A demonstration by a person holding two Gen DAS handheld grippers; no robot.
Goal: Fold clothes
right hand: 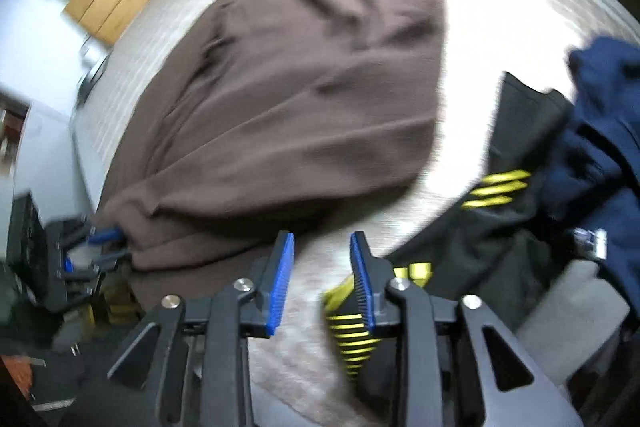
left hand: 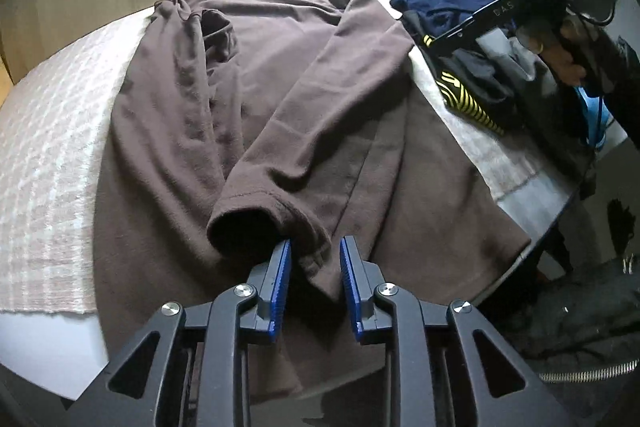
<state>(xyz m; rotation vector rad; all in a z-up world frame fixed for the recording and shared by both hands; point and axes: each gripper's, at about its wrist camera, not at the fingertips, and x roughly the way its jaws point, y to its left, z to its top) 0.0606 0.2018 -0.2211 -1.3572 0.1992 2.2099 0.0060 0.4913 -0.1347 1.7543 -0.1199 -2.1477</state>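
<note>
A brown long-sleeved top (left hand: 280,75) lies spread over the pale woven cloth (left hand: 52,131) on the tabletop, filling the centre of the left wrist frame, with both sleeves laid inward over the body so that the garment narrows toward a folded shape. The left gripper (left hand: 315,247) sits at the lower centre of that frame, its blue fingers (left hand: 282,279) parted, with the cuff (left hand: 256,223) of the nearer sleeve lying between and against them; whether they are letting go or about to close cannot be told. In the blurred right wrist view the right gripper (right hand: 322,239) hangs with fingers apart and holding nothing, over bare cloth between the top and a heap of other clothes, a black piece with yellow stripes (right hand: 496,187) and a navy one (right hand: 600,131), at the right of the frame, probably waiting their turn.
</note>
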